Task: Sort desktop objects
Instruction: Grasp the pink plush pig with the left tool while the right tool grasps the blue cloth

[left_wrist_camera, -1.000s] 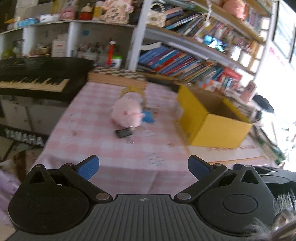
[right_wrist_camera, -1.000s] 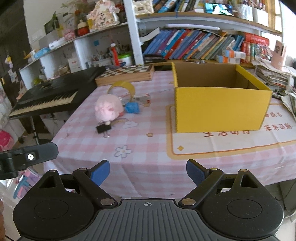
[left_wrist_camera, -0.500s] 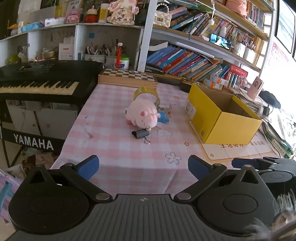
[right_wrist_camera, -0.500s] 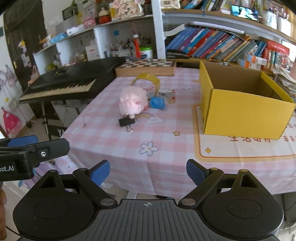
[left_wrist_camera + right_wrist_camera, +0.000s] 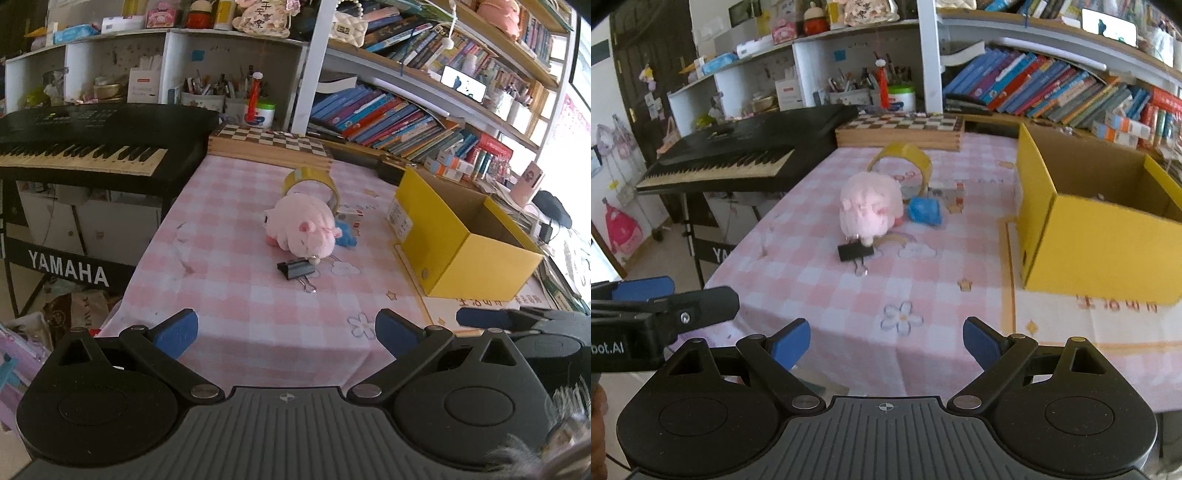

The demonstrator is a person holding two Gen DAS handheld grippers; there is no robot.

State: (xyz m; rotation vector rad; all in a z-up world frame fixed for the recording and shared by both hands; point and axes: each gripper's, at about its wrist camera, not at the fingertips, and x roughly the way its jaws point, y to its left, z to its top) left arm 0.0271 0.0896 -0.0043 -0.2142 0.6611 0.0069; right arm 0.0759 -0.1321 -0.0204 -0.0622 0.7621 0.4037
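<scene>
Pink plush toy (image 5: pixel 301 230), black metal binder clip (image 5: pixel 295 268) and yellow tape roll (image 5: pixel 312 182) are clustered mid-table beside the open yellow cardboard box (image 5: pixel 461 236), presumably their destination. Left gripper (image 5: pixel 284 330) and right gripper (image 5: pixel 886 341) are held wide, empty, short of the table edge.

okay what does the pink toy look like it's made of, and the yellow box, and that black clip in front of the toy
Pink toy: soft plush, going by its fuzzy pile. Yellow box: cardboard, matte yellow outside, plain brown inside. Black clip: likely painted metal, with thin shiny wire handles.
</scene>
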